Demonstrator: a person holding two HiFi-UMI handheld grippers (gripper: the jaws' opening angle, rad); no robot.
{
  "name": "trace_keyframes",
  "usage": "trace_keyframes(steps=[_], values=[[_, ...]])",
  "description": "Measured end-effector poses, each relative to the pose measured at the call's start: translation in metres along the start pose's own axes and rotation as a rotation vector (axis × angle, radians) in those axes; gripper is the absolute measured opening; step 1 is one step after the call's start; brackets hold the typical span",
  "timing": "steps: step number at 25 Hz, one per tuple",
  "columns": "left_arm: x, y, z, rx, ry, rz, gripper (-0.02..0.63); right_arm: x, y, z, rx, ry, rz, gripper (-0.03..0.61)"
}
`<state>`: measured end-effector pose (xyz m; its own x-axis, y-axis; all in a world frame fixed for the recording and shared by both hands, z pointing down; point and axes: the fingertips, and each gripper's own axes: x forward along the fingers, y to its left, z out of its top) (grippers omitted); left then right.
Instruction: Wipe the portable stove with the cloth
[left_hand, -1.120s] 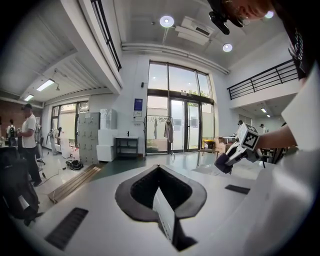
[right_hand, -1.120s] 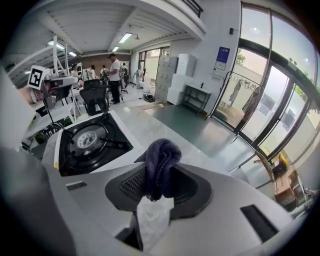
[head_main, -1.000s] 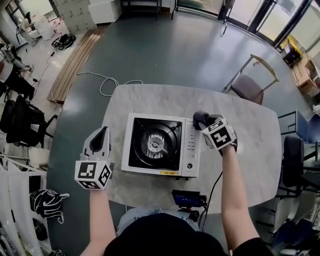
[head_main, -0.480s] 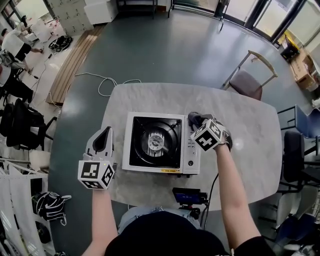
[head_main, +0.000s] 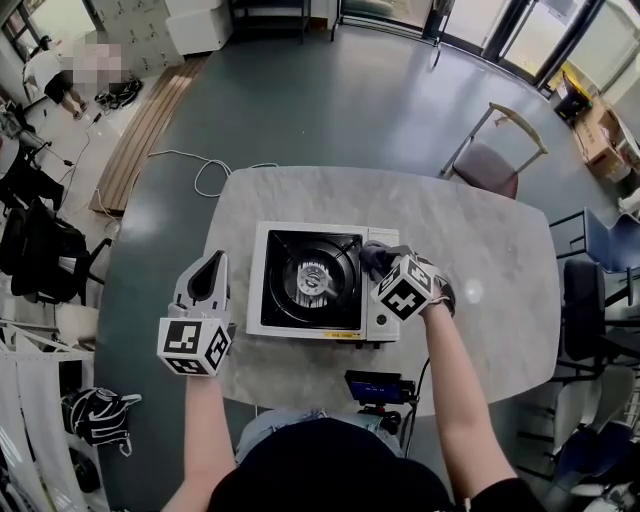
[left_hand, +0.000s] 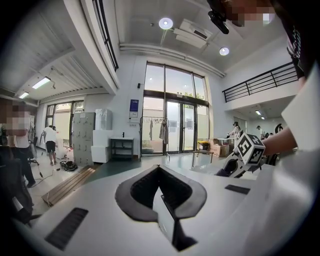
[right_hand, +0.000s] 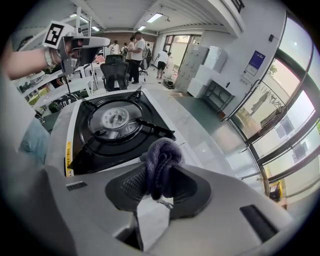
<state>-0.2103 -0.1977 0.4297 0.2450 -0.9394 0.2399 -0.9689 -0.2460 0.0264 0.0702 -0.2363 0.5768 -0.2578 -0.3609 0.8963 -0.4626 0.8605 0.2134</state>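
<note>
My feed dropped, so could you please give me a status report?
Right gripper shut on cloth, over the stove. Left gripper shut, empty, beside it. Nothing blocking.

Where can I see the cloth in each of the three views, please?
Head view: centre-right, cloth on the portable stove, held by right gripper.
Left gripper view: cannot tell; too small.
Right gripper view: centre, between the jaws.
Shared landmark: burner.

Portable stove (head_main: 300, 315) on the middle of the desk (head_main: 490, 260). Left gripper (head_main: 210, 266) just left of it, over the desk. Right gripper (head_main: 386, 268), cloth (head_main: 378, 256) between its jaws, over the stove's right part. Chair (head_main: 492, 165) behind the desk, to the right.
</note>
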Motion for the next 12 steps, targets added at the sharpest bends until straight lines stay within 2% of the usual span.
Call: trace_keyframes(steps=[4,9,12], values=[[-0.002,-0.003,0.002,-0.003,-0.011,-0.007,0.011,-0.008,0.024,-0.005,0.002,-0.005,0.011,0.121],[-0.004,-0.004,0.002,-0.007,-0.022,-0.015,0.011,-0.020,0.052,-0.013,0.085,-0.042,0.088,0.121],[-0.003,-0.005,0.003,-0.009,-0.024,-0.019,0.011,-0.026,0.063,-0.017,0.067,-0.043,0.119,0.121]])
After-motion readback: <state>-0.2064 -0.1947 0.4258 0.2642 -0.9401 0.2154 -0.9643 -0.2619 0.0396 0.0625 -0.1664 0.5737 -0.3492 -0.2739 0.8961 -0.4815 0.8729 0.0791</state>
